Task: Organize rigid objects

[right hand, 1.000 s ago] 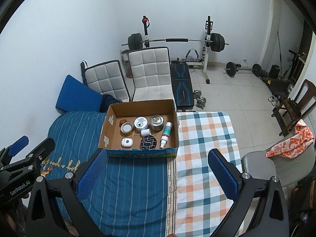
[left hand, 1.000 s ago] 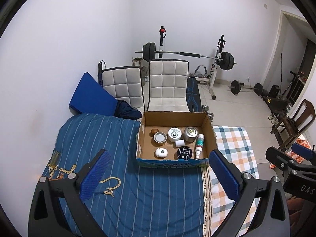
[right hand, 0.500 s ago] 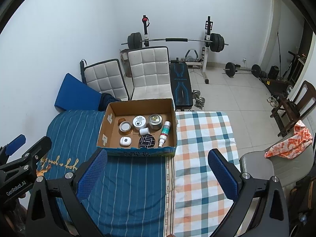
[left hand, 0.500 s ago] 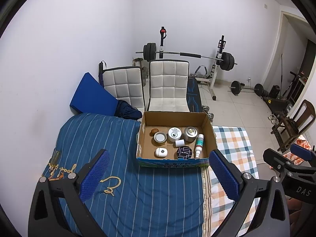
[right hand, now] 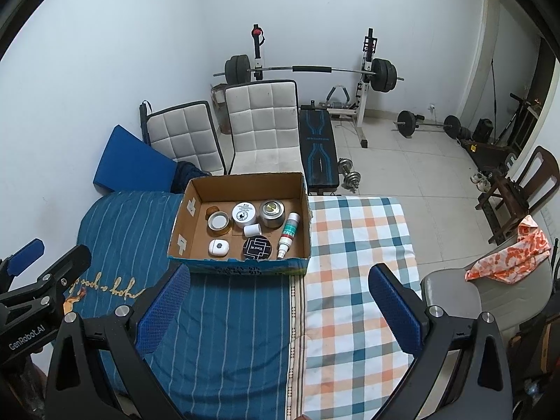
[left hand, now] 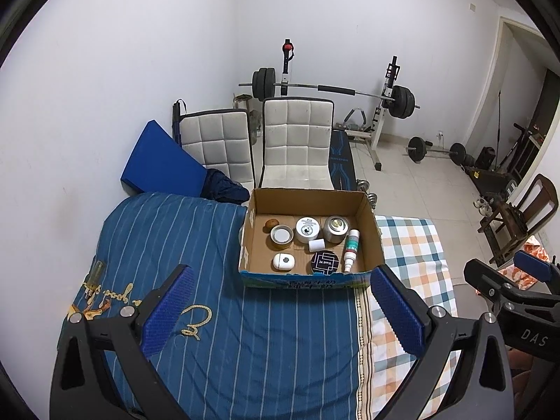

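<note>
An open cardboard box [left hand: 369,231] [right hand: 182,217] sits on a bed. Inside lie a white round jar [left hand: 307,230] [right hand: 244,215], a metal tin [left hand: 335,229] [right hand: 272,212], a brown jar with a white lid [left hand: 281,236] [right hand: 219,223], a black round tin [left hand: 325,263] [right hand: 258,247], a small white case [left hand: 283,261] [right hand: 218,247], a white spray bottle [left hand: 351,249] [right hand: 287,234] and a small white cap [left hand: 316,244]. My left gripper [left hand: 280,309] is open and empty, held above the bed short of the box. My right gripper [right hand: 280,309] is open and empty too.
The bed has a blue striped cover [left hand: 175,245] on the left and a checked cover [right hand: 360,245] on the right. Two white chairs [left hand: 297,147], a weight bench with barbell [right hand: 315,70] and dumbbells stand behind. A grey chair with an orange cloth [right hand: 507,255] is at right.
Both grippers have drawn back and up a little, so the box sits slightly farther away. Both stay open and empty.
</note>
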Tool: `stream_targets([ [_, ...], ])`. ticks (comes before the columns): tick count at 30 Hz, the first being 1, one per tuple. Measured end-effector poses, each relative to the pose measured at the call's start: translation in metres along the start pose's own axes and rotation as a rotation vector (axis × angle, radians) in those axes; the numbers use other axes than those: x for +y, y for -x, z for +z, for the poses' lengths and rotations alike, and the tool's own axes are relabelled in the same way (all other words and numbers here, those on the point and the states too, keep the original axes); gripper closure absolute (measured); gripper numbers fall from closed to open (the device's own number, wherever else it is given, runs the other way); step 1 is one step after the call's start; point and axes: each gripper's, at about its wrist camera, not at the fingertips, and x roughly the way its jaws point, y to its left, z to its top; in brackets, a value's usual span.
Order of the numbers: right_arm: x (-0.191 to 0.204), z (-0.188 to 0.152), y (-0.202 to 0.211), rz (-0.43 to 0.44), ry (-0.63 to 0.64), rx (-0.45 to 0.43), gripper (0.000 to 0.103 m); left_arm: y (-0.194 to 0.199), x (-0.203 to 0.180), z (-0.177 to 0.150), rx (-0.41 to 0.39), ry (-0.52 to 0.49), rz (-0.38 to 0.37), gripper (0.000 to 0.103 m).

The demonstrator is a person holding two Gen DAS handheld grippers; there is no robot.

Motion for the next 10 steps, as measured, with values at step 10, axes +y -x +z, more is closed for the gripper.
stream_targets([
  [10, -0.0042, -0.0009, -0.0035, -0.002, 0.013, 0.009, 0.000, 0.0021, 0.0011, -0.0003, -0.015, 0.005, -0.005, 0.000],
])
